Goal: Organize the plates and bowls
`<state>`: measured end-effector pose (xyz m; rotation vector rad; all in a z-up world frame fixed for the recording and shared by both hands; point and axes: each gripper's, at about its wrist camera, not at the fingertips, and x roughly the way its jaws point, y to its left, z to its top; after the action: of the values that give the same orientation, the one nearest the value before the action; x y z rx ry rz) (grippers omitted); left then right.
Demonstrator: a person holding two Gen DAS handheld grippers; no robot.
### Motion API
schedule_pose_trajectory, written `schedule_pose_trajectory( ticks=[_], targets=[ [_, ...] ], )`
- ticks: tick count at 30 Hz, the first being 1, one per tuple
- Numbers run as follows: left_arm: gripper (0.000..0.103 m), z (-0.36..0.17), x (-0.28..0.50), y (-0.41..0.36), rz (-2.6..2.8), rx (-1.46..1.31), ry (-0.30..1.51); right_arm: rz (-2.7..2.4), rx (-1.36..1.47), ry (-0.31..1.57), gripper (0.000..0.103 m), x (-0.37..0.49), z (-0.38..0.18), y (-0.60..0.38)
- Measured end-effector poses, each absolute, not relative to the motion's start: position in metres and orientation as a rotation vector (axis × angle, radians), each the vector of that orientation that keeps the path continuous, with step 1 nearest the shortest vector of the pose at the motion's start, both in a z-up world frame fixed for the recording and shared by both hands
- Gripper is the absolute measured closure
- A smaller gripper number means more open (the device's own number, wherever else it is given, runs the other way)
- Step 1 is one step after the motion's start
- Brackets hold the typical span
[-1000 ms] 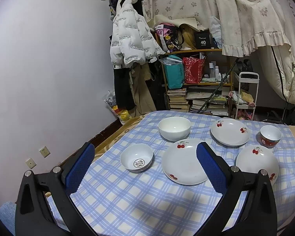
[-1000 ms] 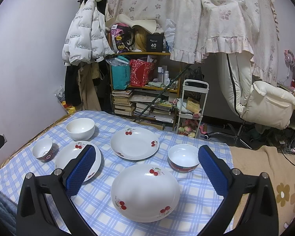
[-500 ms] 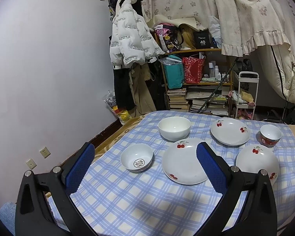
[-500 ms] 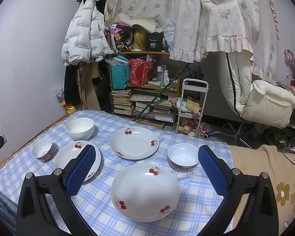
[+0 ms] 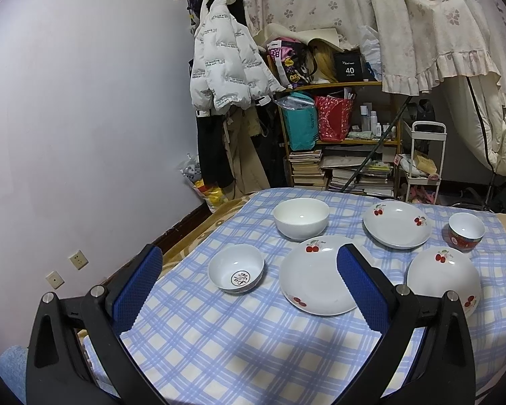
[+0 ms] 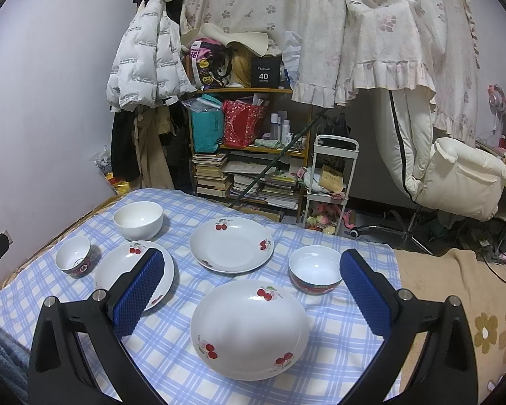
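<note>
**Over the checked cloth: both grippers apart, six dishes laid out**

Over the near edge of the blue-and-white checked cloth [image 6: 340, 334], the right gripper [image 6: 253, 292] hangs with its jaws spread wide, nothing between them. The left gripper [image 5: 249, 287] is likewise spread and empty.

Hidden or unclear:
- The left finger of the right gripper covers part of the near-left plate [image 6: 118, 275].
- The right finger of the left gripper covers the right edge of the same plate [image 5: 313, 276].
- The mark printed inside the small bowl [image 5: 236, 268] is too small to read.
- The outer band of the red-rimmed bowl [image 6: 315, 270] is partly cut off by its rim.
- No hand or sleeve is in view.

Dish positions, referenced to the near-left plate:
- Small bowl: just left.
- Plain white bowl [image 6: 138, 219]: behind.
- Far cherry plate [image 6: 231, 244]: behind and right.
- Domed cherry dish [image 6: 249, 327]: right and nearer, apparently upside down.
- Red-rimmed bowl: far right.

All dishes stand apart from one another.

Room: a white puffer jacket [image 6: 145, 64] hangs on the wall behind the cloth. A cluttered wooden shelf [image 6: 246, 148] of books and bags stands beside it, under floral curtains [image 6: 354, 27]. A brown flowered blanket [image 6: 455, 297] lies right of the cloth.
</note>
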<state>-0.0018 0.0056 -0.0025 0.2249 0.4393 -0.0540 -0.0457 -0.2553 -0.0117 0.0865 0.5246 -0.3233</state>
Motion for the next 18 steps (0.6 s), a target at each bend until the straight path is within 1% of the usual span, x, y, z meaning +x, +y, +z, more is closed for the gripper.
schedule_pose_trajectory(
  ticks=[18],
  targets=[
    [0.001, -0.0026, -0.0004, 0.0061, -0.053, 0.228, 0.448, -0.323, 0.089, 0.532, 0.000, -0.0453, -0.0157, -0.2561]
  ],
)
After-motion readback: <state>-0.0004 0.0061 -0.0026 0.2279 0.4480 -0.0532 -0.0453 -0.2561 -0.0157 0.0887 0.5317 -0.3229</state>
